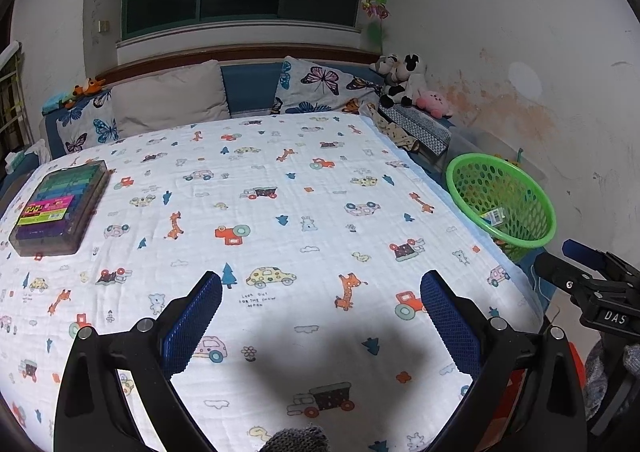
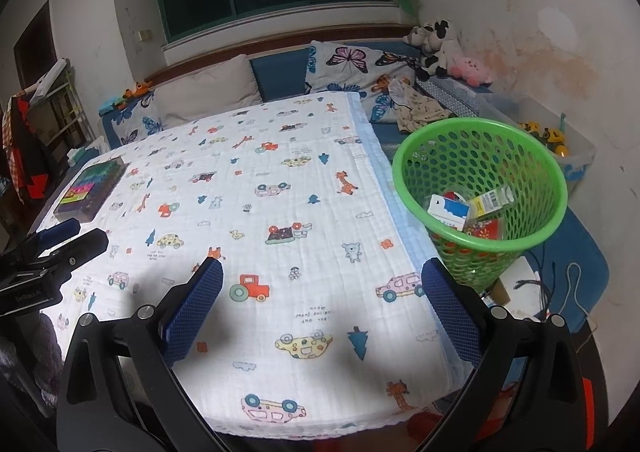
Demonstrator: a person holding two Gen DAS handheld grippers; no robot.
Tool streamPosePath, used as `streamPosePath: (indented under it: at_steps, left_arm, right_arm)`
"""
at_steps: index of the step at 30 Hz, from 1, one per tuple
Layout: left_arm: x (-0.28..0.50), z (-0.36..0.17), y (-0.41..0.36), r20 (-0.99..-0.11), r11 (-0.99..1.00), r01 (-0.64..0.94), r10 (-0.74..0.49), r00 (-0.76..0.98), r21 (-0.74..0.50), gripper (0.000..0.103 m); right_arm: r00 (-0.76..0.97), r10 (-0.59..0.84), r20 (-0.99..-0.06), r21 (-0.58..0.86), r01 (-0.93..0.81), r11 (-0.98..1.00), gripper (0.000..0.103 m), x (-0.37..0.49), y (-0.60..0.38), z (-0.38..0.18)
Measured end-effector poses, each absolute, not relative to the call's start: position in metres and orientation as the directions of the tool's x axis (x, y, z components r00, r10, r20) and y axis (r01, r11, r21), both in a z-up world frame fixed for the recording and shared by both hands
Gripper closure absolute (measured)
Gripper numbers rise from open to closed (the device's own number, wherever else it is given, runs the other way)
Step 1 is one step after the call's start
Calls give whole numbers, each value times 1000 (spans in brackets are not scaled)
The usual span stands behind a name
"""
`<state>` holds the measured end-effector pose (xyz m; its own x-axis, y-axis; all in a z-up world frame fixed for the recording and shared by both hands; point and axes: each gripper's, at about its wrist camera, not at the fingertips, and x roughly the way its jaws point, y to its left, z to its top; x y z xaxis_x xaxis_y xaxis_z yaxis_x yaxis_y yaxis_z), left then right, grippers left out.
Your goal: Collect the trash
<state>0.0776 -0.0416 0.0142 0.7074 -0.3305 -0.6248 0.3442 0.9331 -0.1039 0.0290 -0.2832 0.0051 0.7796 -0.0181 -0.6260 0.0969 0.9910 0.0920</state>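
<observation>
The bed's printed blanket [image 2: 280, 180] fills my view; the green basket [image 2: 480, 156] stands off its edge at two o'clock, holding the collected trash [image 2: 466, 210] of small packets and wrappers; a case of coloured markers [image 1: 60, 208] lies at ten o'clock; my right gripper [image 2: 322, 312] hangs spread wide and empty over the blanket; my left gripper [image 1: 320, 316] likewise gapes, grasping nothing.
</observation>
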Motion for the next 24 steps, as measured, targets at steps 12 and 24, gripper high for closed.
streamPosePath:
  at_steps: [12,24]
  left_arm:
    - [77,11,-44,-627,934,346,-323,709,-90,7]
    - [74,10,-51,-628,931,358,-320,709,-71,7]
  right_arm:
    - [780,-30,-625,72,96,993,4,30,-282,5]
    - [780,-30,-625,75,98,992,4,31,-283,5]
